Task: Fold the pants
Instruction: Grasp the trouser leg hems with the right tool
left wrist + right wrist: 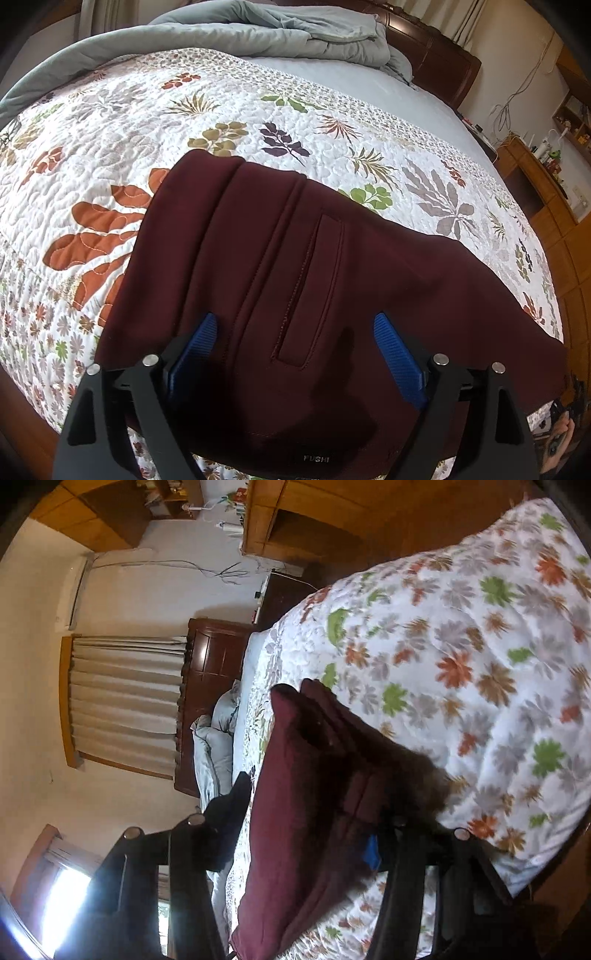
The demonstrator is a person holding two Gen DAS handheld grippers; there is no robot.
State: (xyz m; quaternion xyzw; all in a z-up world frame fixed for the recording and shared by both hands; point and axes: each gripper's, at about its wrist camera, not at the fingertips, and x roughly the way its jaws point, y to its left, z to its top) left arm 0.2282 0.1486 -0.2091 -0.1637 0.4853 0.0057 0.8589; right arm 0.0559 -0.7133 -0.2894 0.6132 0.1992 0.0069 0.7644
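Dark maroon pants (295,280) lie on a floral quilt (110,155) on the bed, pocket seam facing up. My left gripper (295,332) is open just above the pants near the bed's front edge, its blue pads (397,354) spread to either side of the pocket. In the right wrist view the pants (295,812) hang in a folded bundle between my right gripper's fingers (373,849). The right gripper (306,845) is rolled sideways and is shut on the pants, with the cloth covering most of the pads.
A grey duvet (266,33) is bunched at the head of the bed by the dark wooden headboard (436,55). Wooden cabinets (535,184) stand to the right of the bed. A curtained window (125,701) shows in the right wrist view.
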